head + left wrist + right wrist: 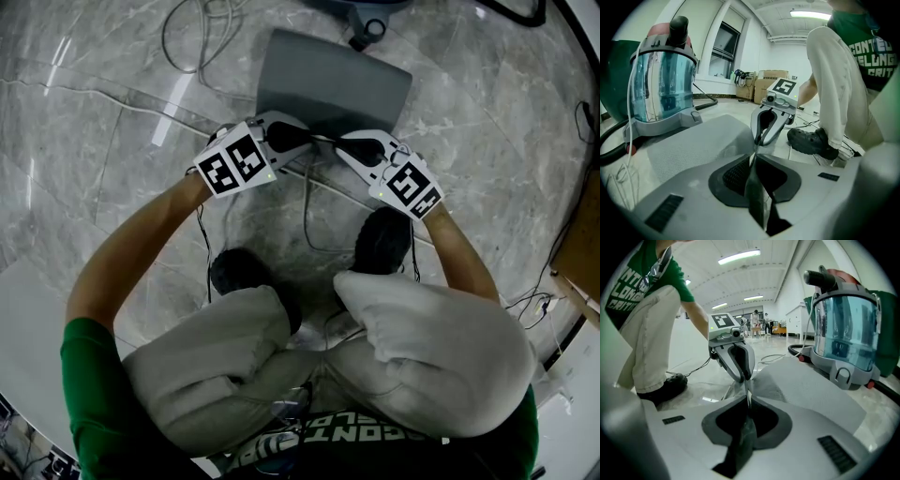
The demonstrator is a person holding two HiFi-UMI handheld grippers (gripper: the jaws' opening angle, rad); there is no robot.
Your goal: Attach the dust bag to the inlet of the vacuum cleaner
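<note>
A flat grey dust bag (333, 89) lies on the marble floor in front of the crouching person. My left gripper (307, 139) and right gripper (341, 142) face each other at the bag's near edge, tips almost meeting. In the left gripper view my left gripper (752, 159) is shut on the thin edge of the dust bag (698, 145), with the right gripper (761, 138) opposite. In the right gripper view my right gripper (748, 401) is shut on the same edge of the bag (806, 390). The vacuum cleaner (663, 89) (843, 338), with a clear blue bin, stands beyond the bag.
Loose cables (202, 28) run over the floor by the vacuum cleaner's base (361, 14). The person's black shoes (384, 239) (239, 272) are just behind the grippers. A black hose (611, 140) curls left of the vacuum. Cardboard boxes (764, 84) stand at the far wall.
</note>
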